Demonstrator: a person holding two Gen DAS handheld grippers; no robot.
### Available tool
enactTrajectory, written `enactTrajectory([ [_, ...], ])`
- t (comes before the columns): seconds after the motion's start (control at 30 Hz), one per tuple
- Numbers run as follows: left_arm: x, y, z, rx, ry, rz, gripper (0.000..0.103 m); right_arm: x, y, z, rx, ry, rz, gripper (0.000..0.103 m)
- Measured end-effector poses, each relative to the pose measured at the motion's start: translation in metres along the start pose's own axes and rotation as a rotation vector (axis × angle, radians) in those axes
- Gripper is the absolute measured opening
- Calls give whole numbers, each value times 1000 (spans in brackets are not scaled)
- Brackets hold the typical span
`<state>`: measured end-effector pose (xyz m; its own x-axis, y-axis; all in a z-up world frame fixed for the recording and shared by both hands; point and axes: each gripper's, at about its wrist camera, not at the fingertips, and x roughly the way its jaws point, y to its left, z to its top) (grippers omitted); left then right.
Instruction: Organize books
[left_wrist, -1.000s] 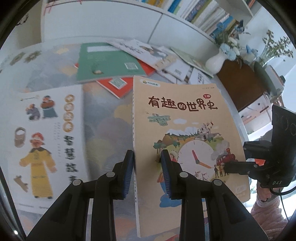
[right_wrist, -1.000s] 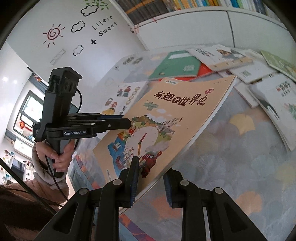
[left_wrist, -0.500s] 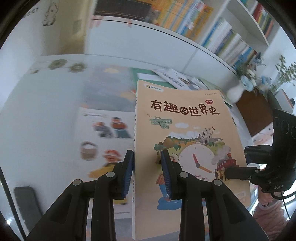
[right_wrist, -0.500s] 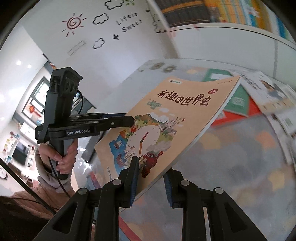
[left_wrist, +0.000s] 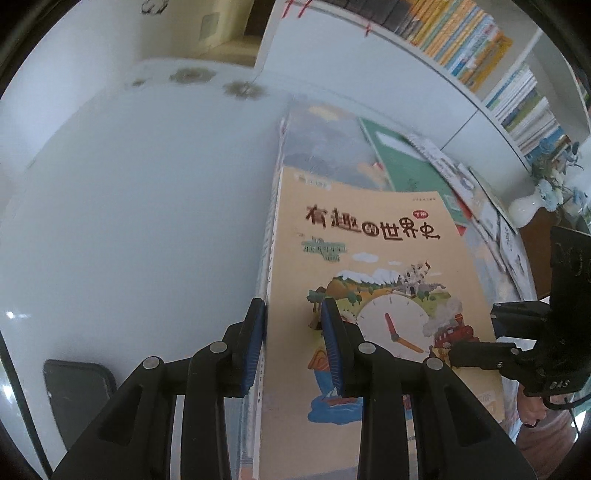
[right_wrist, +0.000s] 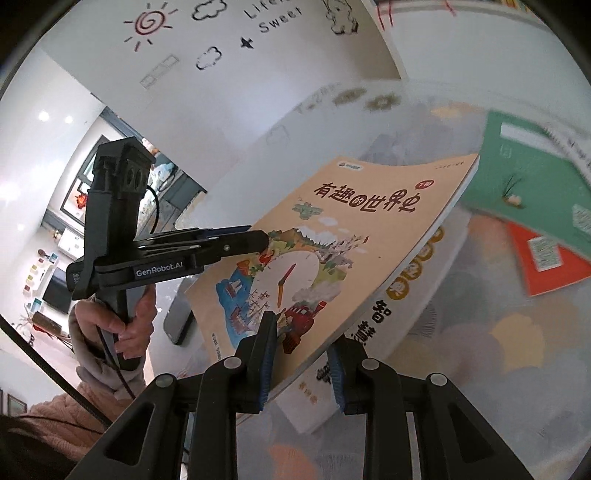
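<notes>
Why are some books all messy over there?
The green book lies crooked on top of an orange-red one, with more books fanned out beside them, not squared into a pile. The tan clock book is not lying down at all: both tools grip it, tilted above the table.

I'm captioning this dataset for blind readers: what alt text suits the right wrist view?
An orange picture book with a clock on its cover is held above the table, the right gripper and left gripper shut on opposite edges. A white book lies beneath; a green book behind.
</notes>
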<state>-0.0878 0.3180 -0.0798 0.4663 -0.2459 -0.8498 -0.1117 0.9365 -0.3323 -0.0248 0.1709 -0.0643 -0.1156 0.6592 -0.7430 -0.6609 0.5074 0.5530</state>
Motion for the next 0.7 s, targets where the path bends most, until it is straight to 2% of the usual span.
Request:
enactTrajectory([
  [0.13, 6, 0, -4, 14, 13, -4, 27, 8, -6, -3, 22, 23, -25, 26],
  [0.37, 6, -3, -5, 29, 12, 26, 28, 26, -13, -4, 67, 68, -16, 29],
  [0.47, 10, -5, -6, 39, 20, 51, 29, 29, -13, -3, 71, 63, 0, 30],
  [0.7, 11, -1, -7, 30, 23, 40, 30, 30, -8, -4, 71, 43, -16, 32],
])
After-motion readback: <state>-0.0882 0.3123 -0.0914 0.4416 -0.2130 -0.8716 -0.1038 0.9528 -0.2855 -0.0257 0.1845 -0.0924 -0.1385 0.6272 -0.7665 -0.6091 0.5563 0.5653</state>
